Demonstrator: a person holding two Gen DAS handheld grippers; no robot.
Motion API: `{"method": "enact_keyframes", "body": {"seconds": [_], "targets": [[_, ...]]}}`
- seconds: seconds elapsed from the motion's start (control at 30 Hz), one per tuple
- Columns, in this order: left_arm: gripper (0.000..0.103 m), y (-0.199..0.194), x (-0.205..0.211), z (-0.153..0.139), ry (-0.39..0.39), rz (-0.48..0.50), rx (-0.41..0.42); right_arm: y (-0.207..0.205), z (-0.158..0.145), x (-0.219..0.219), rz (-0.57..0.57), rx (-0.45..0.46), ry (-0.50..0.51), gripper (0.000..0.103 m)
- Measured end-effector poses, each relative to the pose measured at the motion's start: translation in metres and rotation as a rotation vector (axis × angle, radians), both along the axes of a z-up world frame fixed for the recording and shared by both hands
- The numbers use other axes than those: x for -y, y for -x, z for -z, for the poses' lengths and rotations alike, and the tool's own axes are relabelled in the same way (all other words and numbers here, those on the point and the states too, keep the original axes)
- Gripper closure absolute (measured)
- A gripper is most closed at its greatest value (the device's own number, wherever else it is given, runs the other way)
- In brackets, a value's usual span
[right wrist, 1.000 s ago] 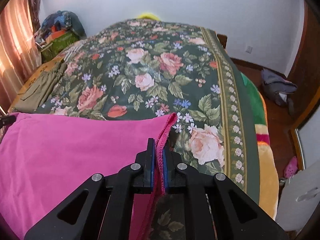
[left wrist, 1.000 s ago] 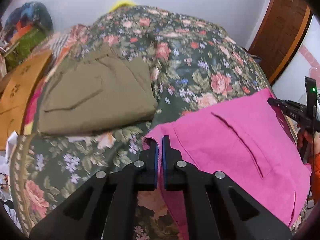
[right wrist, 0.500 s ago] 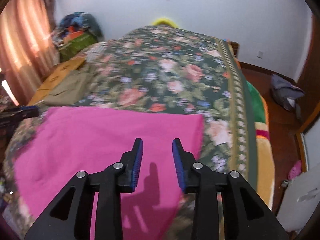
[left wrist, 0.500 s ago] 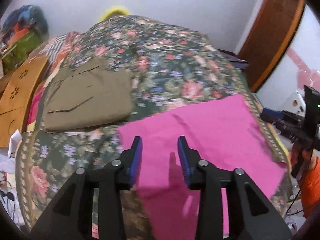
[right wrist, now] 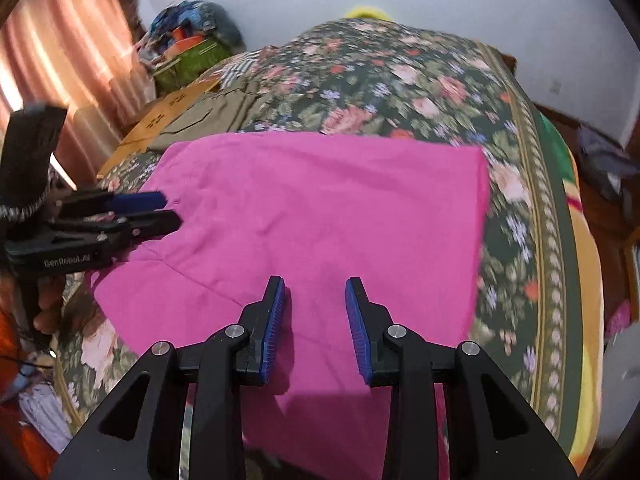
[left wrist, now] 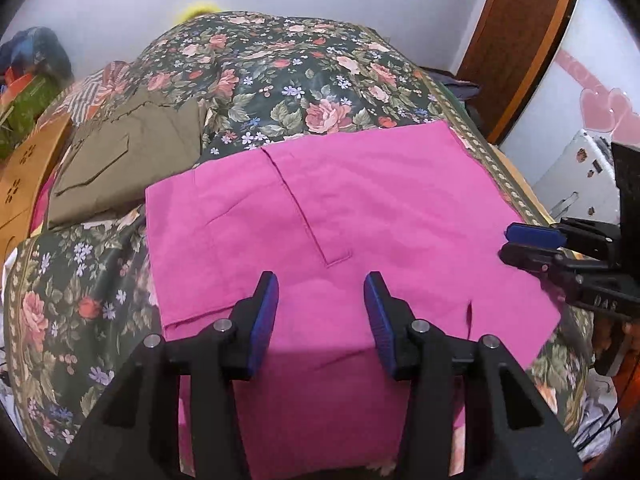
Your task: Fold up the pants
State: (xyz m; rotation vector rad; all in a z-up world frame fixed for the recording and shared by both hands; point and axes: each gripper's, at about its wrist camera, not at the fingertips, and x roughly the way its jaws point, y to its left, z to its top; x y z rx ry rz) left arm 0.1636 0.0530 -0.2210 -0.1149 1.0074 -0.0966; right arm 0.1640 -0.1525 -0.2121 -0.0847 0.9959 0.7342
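Note:
The pink pants (left wrist: 352, 216) lie folded flat on the flowered bedspread (left wrist: 312, 64), hanging over the near edge of the bed; they also show in the right wrist view (right wrist: 320, 216). My left gripper (left wrist: 320, 280) is open and empty, a little above the pants' near part. My right gripper (right wrist: 316, 284) is open and empty above the same cloth. The right gripper shows at the right in the left wrist view (left wrist: 516, 244). The left gripper shows at the left in the right wrist view (right wrist: 168, 208).
Folded olive pants (left wrist: 128, 160) lie on the bed to the left of the pink ones. A wooden board (left wrist: 24, 168) stands beside the bed at the left. A brown door (left wrist: 520, 40) is at the right, curtains (right wrist: 60, 60) at the left.
Both grippers were shut on the pink pants' edge a second ago. They have opened, let the cloth go and pulled back and up; the pants now lie flat.

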Motion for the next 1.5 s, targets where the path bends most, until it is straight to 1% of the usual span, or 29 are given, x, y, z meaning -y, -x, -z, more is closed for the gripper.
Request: {"method": "enact_keyframes", "body": {"seconds": [0.03, 0.1, 0.17, 0.23, 0.3, 0.37, 0.47, 0.57, 0.63, 0.7, 0.83, 0.9, 0.97, 1.0, 1.07, 1.1, 1.2, 1.4, 1.5], "targets": [[0.057, 0.002, -0.002, 0.000, 0.007, 0.003, 0.000, 0.002, 0.001, 0.005, 0.019, -0.011, -0.002, 0.072], [0.055, 0.005, -0.006, -0.005, 0.025, -0.003, -0.007, 0.008, 0.000, 0.010, 0.044, -0.004, -0.001, 0.068], [0.055, 0.011, -0.010, -0.012, 0.025, -0.016, -0.011, 0.014, -0.003, 0.011, 0.050, 0.008, 0.016, 0.067], [0.049, 0.020, -0.015, -0.022, -0.014, -0.054, 0.001, 0.018, -0.008, 0.013, 0.052, 0.012, 0.031, 0.067], [0.036, 0.032, -0.024, -0.032, -0.025, -0.103, 0.024, 0.021, -0.015, 0.017, 0.066, 0.027, 0.033, 0.067], [0.028, 0.043, -0.036, -0.039, 0.004, -0.149, 0.038, 0.024, -0.023, 0.020, 0.075, 0.048, 0.017, 0.067], [0.022, 0.061, -0.052, -0.044, 0.076, -0.220, 0.041, 0.028, -0.036, 0.021, 0.086, 0.082, -0.016, 0.064], [0.021, 0.076, -0.061, -0.040, 0.156, -0.261, 0.014, 0.034, -0.044, 0.013, 0.073, 0.119, -0.047, 0.063], [0.021, 0.084, -0.062, -0.032, 0.210, -0.276, -0.021, 0.037, -0.043, 0.006, 0.056, 0.130, -0.047, 0.063], [0.021, 0.089, -0.059, -0.023, 0.265, -0.281, -0.056, 0.038, -0.036, -0.002, 0.036, 0.119, -0.040, 0.063], [0.021, 0.096, -0.049, -0.006, 0.342, -0.283, -0.109, 0.039, -0.019, -0.009, 0.013, 0.080, -0.013, 0.063], [0.018, 0.098, -0.043, 0.001, 0.373, -0.282, -0.121, 0.042, -0.011, -0.009, 0.001, 0.066, -0.005, 0.063], [0.013, 0.098, -0.037, 0.001, 0.364, -0.286, -0.105, 0.042, -0.008, -0.005, -0.001, 0.058, -0.024, 0.063], [0.009, 0.098, -0.034, 0.001, 0.373, -0.281, -0.102, 0.042, -0.006, -0.004, -0.007, 0.047, -0.031, 0.063], [0.007, 0.095, -0.030, 0.000, 0.407, -0.271, -0.092, 0.042, -0.006, -0.003, -0.011, 0.041, -0.037, 0.063], [0.006, 0.093, -0.028, -0.002, 0.424, -0.261, -0.086, 0.042, -0.005, -0.004, -0.011, 0.042, -0.036, 0.063], [0.006, 0.083, -0.025, -0.003, 0.445, -0.251, -0.076, 0.046, -0.005, -0.007, -0.014, 0.060, -0.020, 0.063], [0.006, 0.061, -0.036, 0.003, 0.507, -0.285, -0.059, 0.046, -0.005, -0.006, -0.017, 0.056, -0.023, 0.063], [0.007, 0.054, -0.040, 0.004, 0.522, -0.307, -0.046, 0.045, -0.004, -0.006, -0.019, 0.055, -0.023, 0.063]]}}
